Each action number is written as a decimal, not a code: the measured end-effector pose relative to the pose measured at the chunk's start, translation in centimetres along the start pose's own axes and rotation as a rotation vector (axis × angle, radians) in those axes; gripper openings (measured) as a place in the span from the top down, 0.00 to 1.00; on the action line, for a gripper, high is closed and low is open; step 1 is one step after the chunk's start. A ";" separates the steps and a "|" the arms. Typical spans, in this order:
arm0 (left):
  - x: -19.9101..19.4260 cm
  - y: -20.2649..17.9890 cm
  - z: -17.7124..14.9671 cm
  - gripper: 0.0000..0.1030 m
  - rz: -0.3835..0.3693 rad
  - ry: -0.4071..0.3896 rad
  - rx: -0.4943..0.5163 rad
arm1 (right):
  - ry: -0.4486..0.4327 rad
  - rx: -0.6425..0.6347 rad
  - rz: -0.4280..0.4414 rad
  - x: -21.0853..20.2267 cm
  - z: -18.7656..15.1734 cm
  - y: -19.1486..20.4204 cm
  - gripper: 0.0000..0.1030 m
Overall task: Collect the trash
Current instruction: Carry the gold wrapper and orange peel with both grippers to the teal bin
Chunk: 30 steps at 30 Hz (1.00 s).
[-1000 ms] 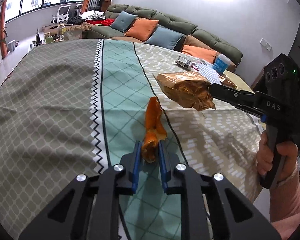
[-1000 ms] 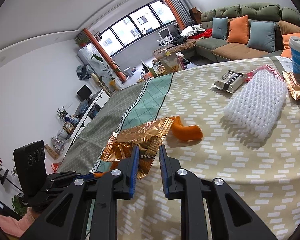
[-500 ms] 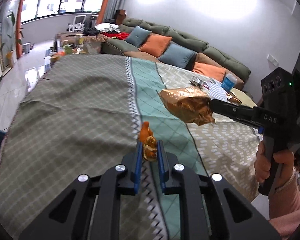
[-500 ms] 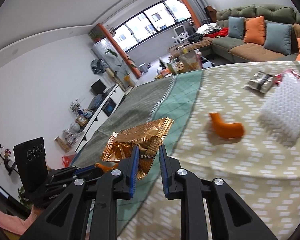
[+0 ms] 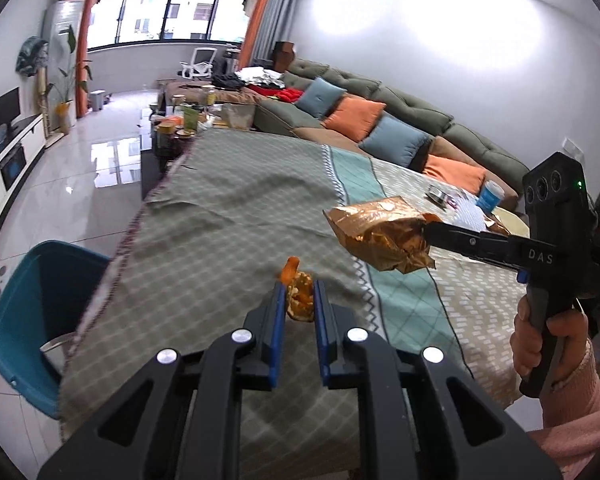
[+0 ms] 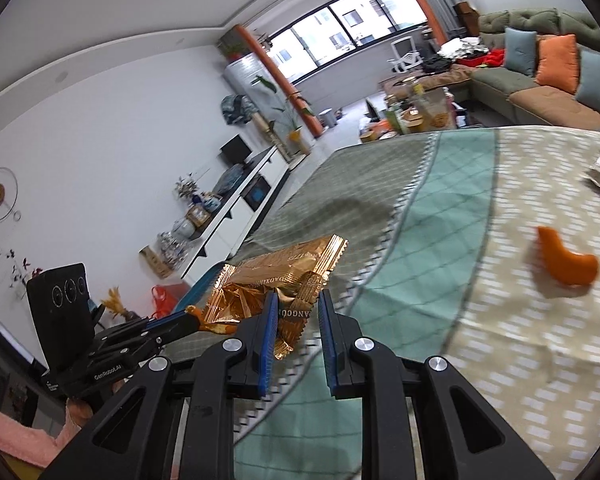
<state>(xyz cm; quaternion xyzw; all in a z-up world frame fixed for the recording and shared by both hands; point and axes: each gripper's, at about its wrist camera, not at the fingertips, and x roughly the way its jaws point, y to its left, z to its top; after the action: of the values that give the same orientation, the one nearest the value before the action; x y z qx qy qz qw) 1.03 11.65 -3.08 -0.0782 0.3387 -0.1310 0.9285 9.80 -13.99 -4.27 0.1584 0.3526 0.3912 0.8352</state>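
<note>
Covering the table, patterned cloth (image 5: 228, 240) faces sofa (image 5: 400, 120).

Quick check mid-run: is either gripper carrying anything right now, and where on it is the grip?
Both. The left gripper pinches an orange peel by its lower end. The right gripper clamps a crumpled gold wrapper at one crimped end.

Left gripper (image 5: 297, 300) jaws clamp an orange peel (image 5: 298, 298); right gripper (image 6: 297, 308) jaws pinch a gold wrapper (image 6: 276, 280), both raised above the surface (image 5: 220, 220).
</note>
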 end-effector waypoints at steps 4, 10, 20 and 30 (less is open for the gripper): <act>-1.1 1.3 0.3 0.85 0.034 -0.023 -0.025 | 0.016 -0.019 0.027 1.1 0.0 1.4 0.80; -2.8 3.2 0.2 0.85 0.085 -0.048 -0.049 | 0.035 -0.034 0.065 3.2 0.6 3.2 0.80; -5.2 6.6 0.1 0.86 0.155 -0.082 -0.090 | 0.075 -0.073 0.122 6.6 1.1 5.9 0.80; -6.2 9.6 0.1 0.89 0.190 -0.095 -0.135 | 0.115 -0.107 0.149 9.6 1.5 8.0 0.80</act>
<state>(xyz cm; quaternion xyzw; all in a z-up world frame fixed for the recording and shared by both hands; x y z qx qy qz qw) -1.70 22.66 -1.47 -0.1141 0.3081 -0.0156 0.9444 10.81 -1.50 -3.38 0.1169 0.3658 0.4790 0.7894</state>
